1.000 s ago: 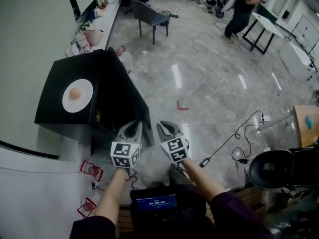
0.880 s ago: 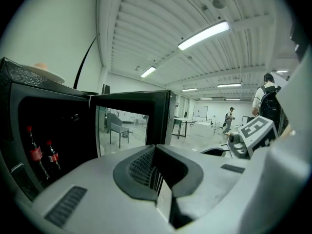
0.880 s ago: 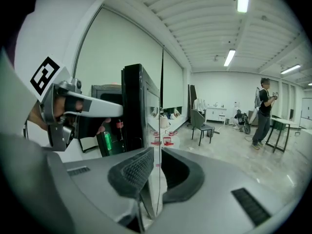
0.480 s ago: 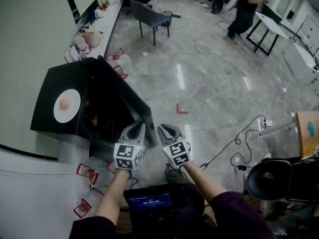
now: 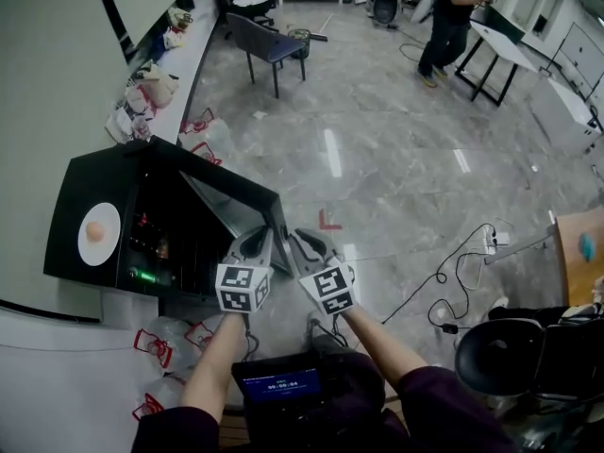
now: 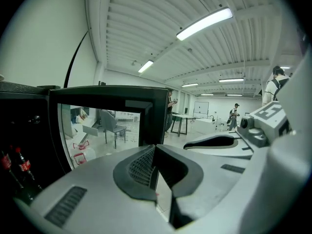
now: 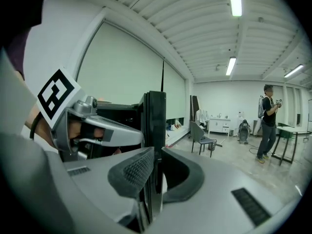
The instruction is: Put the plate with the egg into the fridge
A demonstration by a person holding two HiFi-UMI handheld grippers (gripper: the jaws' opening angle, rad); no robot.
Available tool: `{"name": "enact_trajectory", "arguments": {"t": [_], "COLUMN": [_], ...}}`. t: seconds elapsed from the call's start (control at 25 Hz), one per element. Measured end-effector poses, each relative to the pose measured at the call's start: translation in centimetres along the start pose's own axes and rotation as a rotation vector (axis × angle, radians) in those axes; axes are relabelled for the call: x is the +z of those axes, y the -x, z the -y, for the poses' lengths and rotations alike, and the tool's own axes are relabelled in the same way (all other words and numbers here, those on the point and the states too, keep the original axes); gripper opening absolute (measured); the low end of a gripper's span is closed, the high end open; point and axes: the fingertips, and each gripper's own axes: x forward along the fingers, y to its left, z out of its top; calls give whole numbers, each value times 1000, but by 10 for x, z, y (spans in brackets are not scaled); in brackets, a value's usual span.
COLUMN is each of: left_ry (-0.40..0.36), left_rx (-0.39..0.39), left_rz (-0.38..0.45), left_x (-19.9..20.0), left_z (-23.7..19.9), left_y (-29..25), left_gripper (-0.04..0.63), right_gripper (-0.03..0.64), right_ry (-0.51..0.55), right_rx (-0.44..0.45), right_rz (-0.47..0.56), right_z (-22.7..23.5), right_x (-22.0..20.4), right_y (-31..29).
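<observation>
Rigid plate point(image 5: 103, 252), 1 loose egg point(image 5: 94, 230) likely to roll: grip rim, keep level. Left gripper point(image 5: 251, 244) closed, empty; right gripper point(image 5: 305, 245) pinches fridge door point(image 5: 236, 201) edge.

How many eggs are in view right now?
1: the egg sits on the white plate atop the black fridge. The fridge's dark interior may hide more.

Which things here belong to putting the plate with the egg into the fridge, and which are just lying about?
Belongs to the job: plate with the egg on it, on top of the fridge; open fridge door, its edge clamped in the right tongs; left tongs, shut and empty.
Just lying about: chair; trailing cable; red-framed things beside the fridge.
</observation>
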Motion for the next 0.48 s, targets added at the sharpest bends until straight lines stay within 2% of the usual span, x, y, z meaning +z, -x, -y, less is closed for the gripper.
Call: {"name": "enact_trajectory", "arguments": {"t": [0.28,0.48], "left_ry": [-11,-38], "left_rx": [37,109], "left_rz": [8,14], "left_x": [18,33], "left_z": [1,-19], "left_y": [-26,-7], "left_gripper": [11,11], "right_gripper": [54,54], "right_ry": [63,109], "right_rx": [34,119], "right_rz": [31,51], "right_z": [34,27], "right_x": [13,23], "right_y": [-4,-22]}}
